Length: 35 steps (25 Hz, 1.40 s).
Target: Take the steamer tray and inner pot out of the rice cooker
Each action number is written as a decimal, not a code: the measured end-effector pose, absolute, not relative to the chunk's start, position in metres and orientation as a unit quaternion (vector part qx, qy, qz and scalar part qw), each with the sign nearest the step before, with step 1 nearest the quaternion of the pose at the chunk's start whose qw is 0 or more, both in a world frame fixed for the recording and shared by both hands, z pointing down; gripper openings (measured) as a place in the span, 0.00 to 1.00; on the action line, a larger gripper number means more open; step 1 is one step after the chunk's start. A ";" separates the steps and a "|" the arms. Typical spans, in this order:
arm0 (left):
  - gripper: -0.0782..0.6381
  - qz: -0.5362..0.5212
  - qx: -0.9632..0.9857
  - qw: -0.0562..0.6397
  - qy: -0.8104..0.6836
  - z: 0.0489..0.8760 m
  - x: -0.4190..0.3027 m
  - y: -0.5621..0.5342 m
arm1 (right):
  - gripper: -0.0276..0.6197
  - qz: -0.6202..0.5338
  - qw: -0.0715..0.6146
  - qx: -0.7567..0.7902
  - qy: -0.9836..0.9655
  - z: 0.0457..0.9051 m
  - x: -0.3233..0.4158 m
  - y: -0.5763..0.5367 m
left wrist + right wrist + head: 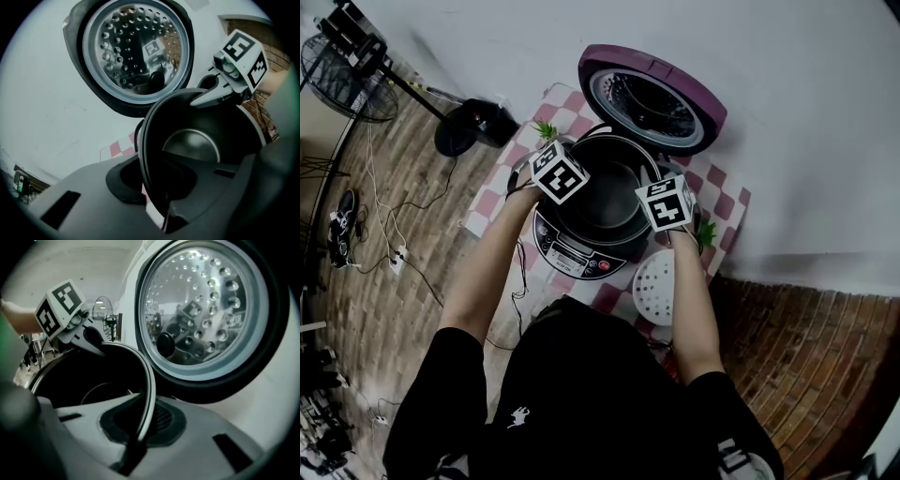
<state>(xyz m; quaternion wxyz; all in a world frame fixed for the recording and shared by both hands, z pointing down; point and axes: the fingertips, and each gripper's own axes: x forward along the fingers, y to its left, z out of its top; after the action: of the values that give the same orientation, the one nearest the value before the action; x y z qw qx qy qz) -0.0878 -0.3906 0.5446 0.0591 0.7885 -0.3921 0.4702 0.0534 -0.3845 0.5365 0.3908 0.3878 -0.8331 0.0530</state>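
Over the open rice cooker (581, 255), your left claw (154, 187) and right claw (140, 427) clamp opposite sides of the inner pot (609, 192) rim; it seems slightly lifted. Your steamer tray (656, 286) lies on the checkered cloth (502, 187) beside the cooker

No word or number can be read with certainty. The control panel (575, 257) on the front of the rice cooker (649, 105) carries print and a small display, all too small to read. The left marker cube (559, 172) and the right marker cube (666, 202) show only black-and-white square patterns. A small white logo (518, 416) without letters stands on the black shirt (600, 394).
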 end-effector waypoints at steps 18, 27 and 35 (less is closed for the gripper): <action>0.12 0.415 0.793 0.068 -0.441 0.486 -0.093 -0.365 | 0.05 0.024 0.319 0.393 -0.862 0.480 0.047 -0.371; 0.12 0.394 0.783 0.023 -0.481 0.435 -0.101 -0.354 | 0.05 -0.039 0.279 0.397 -0.873 0.430 0.039 -0.364; 0.12 0.370 0.770 -0.001 -0.519 0.396 -0.118 -0.342 | 0.05 -0.069 0.247 0.386 -0.886 0.394 0.022 -0.359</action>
<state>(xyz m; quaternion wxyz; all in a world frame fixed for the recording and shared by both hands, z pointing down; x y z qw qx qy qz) -0.1175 -0.3417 0.3963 -0.0006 0.7702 -0.5192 0.3703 0.0215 -0.3588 0.3945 0.2470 0.3861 -0.8861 -0.0688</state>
